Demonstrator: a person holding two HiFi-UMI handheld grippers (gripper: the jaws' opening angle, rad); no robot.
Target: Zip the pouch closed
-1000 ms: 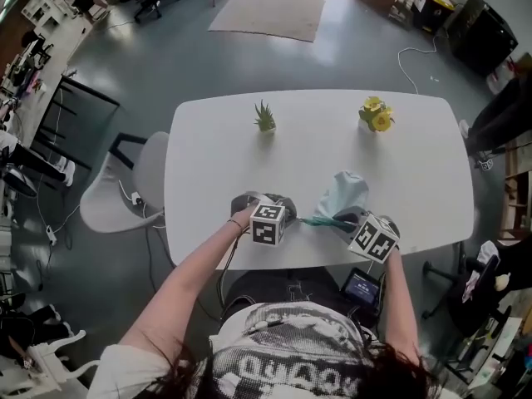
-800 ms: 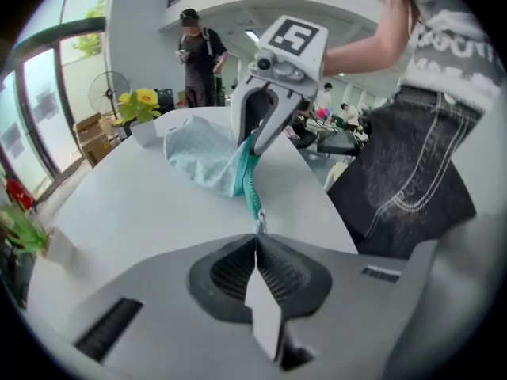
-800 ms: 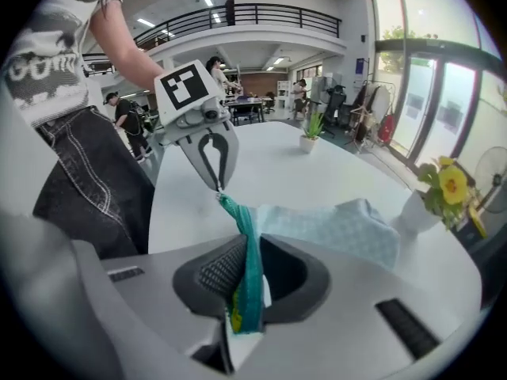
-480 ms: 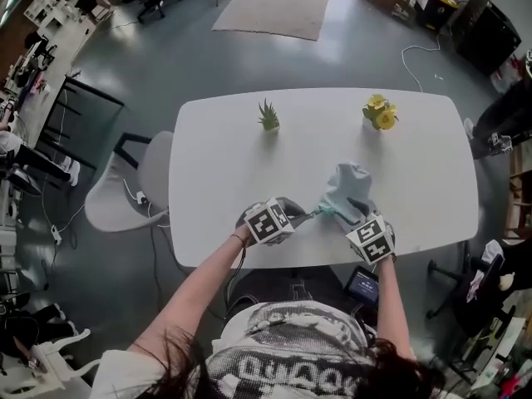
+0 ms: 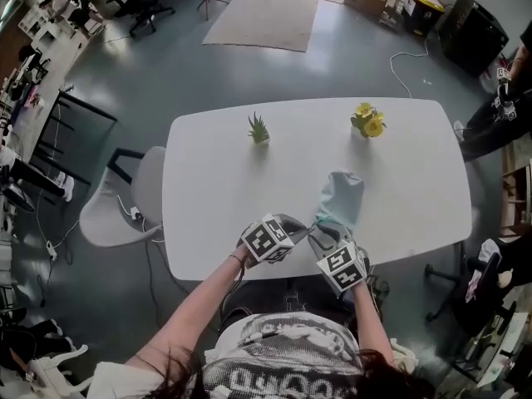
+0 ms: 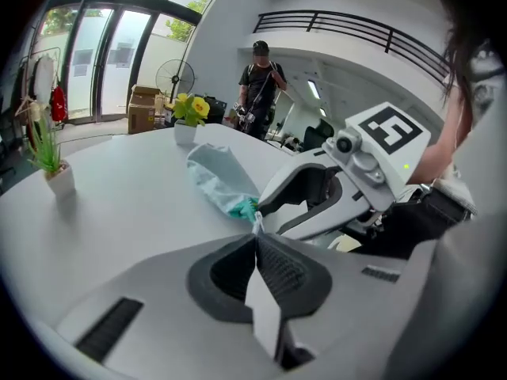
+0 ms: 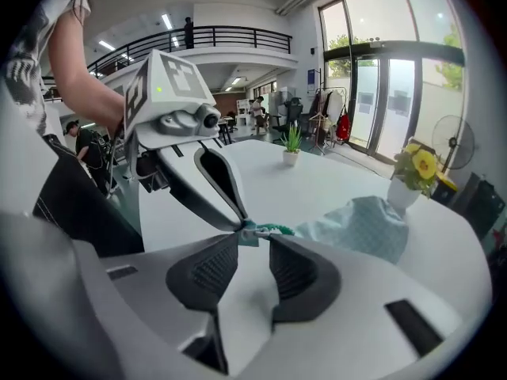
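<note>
Pouch [image 5: 339, 198] lies right of centre on table [image 5: 208, 173]. Left gripper [image 6: 255, 237] pinches zipper pull [image 6: 255, 223]. Right gripper [image 7: 253, 242] jaws parted, gripping nothing.

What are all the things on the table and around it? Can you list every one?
table: one, white, middle of the floor
pouch: one, pale blue with green zip, near the table's front edge
zip pull: one, silvery, pouch's near end
plant: one, green, table's far side
flowers: one bunch, yellow, table's far side
chair: one, whitish, beside the table
rug: one, beige, floor beyond
left gripper: grey, jaws shut on the zip pull
right gripper: grey, jaws apart at the zip's end
</note>
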